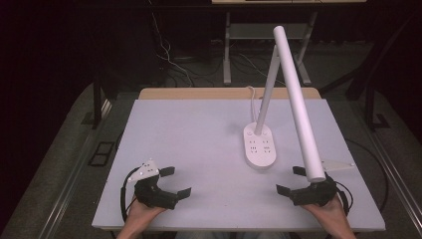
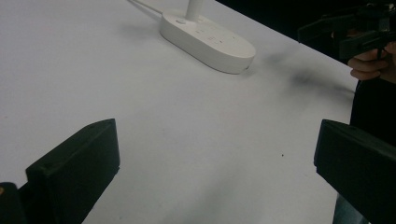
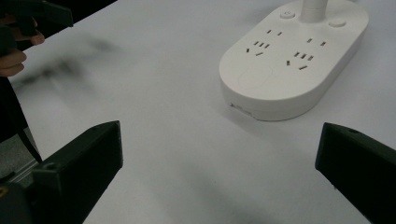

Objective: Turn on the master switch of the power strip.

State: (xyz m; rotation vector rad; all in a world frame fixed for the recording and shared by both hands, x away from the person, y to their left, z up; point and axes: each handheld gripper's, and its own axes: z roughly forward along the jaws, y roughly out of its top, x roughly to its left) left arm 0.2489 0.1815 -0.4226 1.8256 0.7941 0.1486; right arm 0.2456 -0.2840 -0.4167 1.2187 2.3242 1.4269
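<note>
Black jaws stick out in front of me, and they are wide apart with nothing between them on both sides. My left gripper (image 1: 175,182) sits low over the near left part of the white table (image 1: 189,139), and my left hand (image 1: 142,215) holds it from behind. A grey three-cornered plate (image 1: 144,170) sits on top of it. My right gripper (image 1: 291,180) sits near the front right part of the table, and my right hand (image 1: 331,211) holds it. Its jaws are spread too, and they grip nothing. Between my two grippers the table is bare and white. Farther out, closer to my right gripper than my left, stands a white lamp. Its base (image 1: 259,144) is a flat oval with plug holes on top and two round buttons by the stem. A thin white stem (image 1: 267,92) goes up from the far end of the base. A long white tube (image 1: 297,99) slants down from the top, and its low end hangs over my right gripper in the high view. A white cord (image 1: 253,97) runs from the base to the far edge of the table.
</note>
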